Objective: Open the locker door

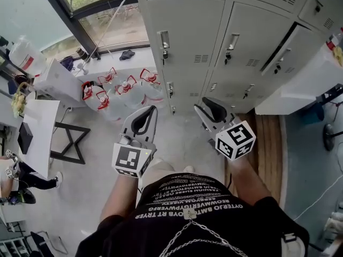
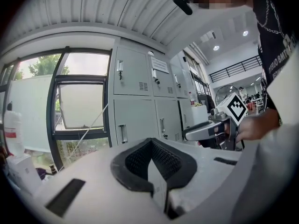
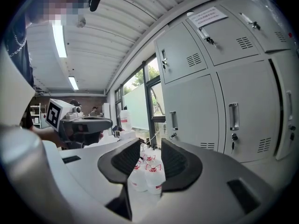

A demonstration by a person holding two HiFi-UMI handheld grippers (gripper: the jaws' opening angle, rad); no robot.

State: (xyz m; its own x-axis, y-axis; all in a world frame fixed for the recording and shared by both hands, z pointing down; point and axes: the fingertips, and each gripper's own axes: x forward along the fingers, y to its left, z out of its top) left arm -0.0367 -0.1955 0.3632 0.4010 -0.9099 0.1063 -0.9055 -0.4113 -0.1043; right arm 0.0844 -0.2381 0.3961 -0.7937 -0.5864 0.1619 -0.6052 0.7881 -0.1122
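left tongs point(image 1: 149, 110) closed on nothing, right tongs point(image 1: 202, 104) open and empty, both mid-frame, locker door point(image 1: 185, 31) up top

Left hand-held gripper point(image 2: 150, 158) jaws together, empty; lockers point(image 2: 133, 120) ahead.

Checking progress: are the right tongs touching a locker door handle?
Apart. In the head view the right tongs hover short of the door handles, floor between them; the right gripper view shows open jaws with only far-off bottles between.
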